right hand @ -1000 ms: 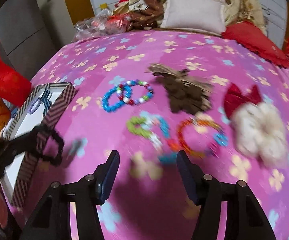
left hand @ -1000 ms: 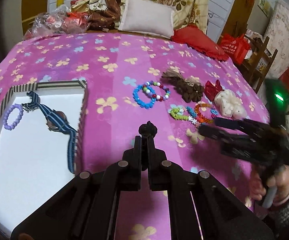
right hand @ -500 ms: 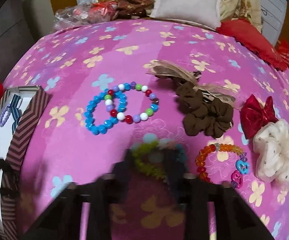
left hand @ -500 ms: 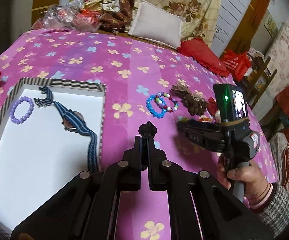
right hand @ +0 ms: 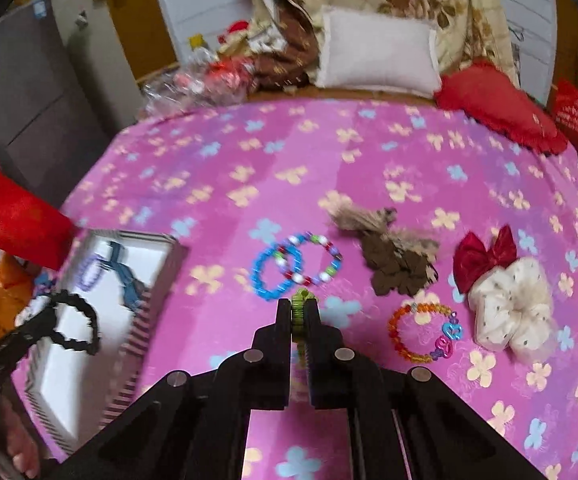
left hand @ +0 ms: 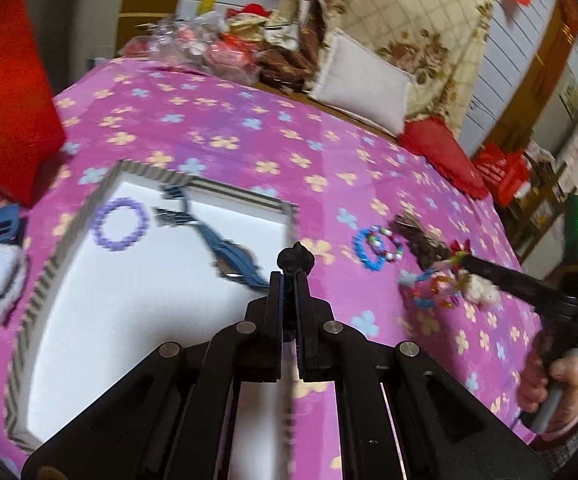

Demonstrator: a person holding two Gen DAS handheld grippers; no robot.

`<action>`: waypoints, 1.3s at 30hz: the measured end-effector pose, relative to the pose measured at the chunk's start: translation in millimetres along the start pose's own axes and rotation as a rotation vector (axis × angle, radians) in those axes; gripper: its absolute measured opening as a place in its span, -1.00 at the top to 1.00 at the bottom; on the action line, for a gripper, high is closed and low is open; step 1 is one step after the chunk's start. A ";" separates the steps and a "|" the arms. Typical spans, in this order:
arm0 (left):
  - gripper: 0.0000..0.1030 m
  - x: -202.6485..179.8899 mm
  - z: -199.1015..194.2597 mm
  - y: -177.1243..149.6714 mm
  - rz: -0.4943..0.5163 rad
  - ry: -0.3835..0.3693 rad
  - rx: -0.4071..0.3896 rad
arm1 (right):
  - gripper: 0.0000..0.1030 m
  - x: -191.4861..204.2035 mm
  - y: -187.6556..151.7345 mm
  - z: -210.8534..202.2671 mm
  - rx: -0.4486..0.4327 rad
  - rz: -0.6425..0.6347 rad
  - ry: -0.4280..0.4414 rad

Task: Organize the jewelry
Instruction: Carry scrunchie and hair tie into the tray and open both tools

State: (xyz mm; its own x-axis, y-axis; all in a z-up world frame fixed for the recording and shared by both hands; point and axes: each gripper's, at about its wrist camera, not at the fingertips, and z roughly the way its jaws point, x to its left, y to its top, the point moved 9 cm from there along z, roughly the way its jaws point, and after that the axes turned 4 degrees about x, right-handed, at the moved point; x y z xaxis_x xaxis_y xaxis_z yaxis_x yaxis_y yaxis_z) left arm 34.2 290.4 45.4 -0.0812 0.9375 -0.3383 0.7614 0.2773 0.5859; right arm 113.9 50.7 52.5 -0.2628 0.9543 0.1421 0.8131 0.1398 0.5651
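My left gripper is shut on a black ruffled hair ring, which hangs as a loop over the white box with a striped rim. In the box lie a purple bead bracelet and a blue striped strap. My right gripper is shut on a green bead bracelet, held above the pink flowered cloth. Just beyond it lie a blue bracelet and a multicolour bead bracelet, overlapping. An orange bracelet lies to its right.
A brown scrunchie, a red bow and a white scrunchie lie on the cloth at the right. A white pillow, red cushions and clutter line the far edge. A red bag stands left of the box.
The right gripper has shut on the green bracelet and risen off the cloth with it. The left gripper has carried the black ring leftward, over the box.
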 end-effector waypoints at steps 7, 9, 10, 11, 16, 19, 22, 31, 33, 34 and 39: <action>0.94 65.1 -12.4 5.4 -0.134 0.037 0.000 | 0.90 83.8 12.2 -27.8 -0.029 -0.096 0.091; 0.94 81.1 -9.3 5.4 -0.162 0.056 0.009 | 0.90 115.3 12.3 -25.4 -0.019 -0.132 0.121; 0.94 90.7 -6.0 4.6 -0.180 0.076 0.017 | 0.90 126.3 11.2 -23.3 -0.013 -0.143 0.132; 0.94 97.1 -1.8 3.3 -0.192 0.086 0.031 | 0.90 141.0 10.3 -19.1 -0.002 -0.156 0.147; 0.94 114.5 18.9 -0.5 -0.219 0.136 0.078 | 0.90 204.5 1.8 6.9 0.054 -0.211 0.220; 0.94 125.0 28.5 -0.2 -0.249 0.146 0.093 | 0.90 233.5 -8.9 32.0 0.101 -0.232 0.258; 0.94 135.5 38.1 0.5 -0.281 0.145 0.107 | 0.90 235.7 -25.6 63.6 0.154 -0.250 0.213; 0.94 139.2 63.3 10.5 -0.303 0.118 0.127 | 0.90 207.0 -54.5 118.9 0.266 -0.225 0.135; 0.94 140.4 66.9 11.5 -0.308 0.125 0.131 | 0.90 209.3 -59.3 124.7 0.277 -0.234 0.128; 0.94 141.5 67.6 11.4 -0.310 0.132 0.135 | 0.90 211.0 -62.2 127.8 0.283 -0.238 0.128; 0.66 137.4 58.1 15.8 -0.283 0.141 0.113 | 0.89 216.8 -69.6 135.2 0.305 -0.250 0.122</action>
State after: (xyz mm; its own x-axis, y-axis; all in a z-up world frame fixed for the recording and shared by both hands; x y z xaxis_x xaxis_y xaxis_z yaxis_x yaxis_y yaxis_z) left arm 72.5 411.4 -34.6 -0.3817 0.8485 -0.3664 0.7615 0.5134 0.3956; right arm 70.6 283.6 -65.9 -0.5169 0.8450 0.1368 0.8281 0.4531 0.3301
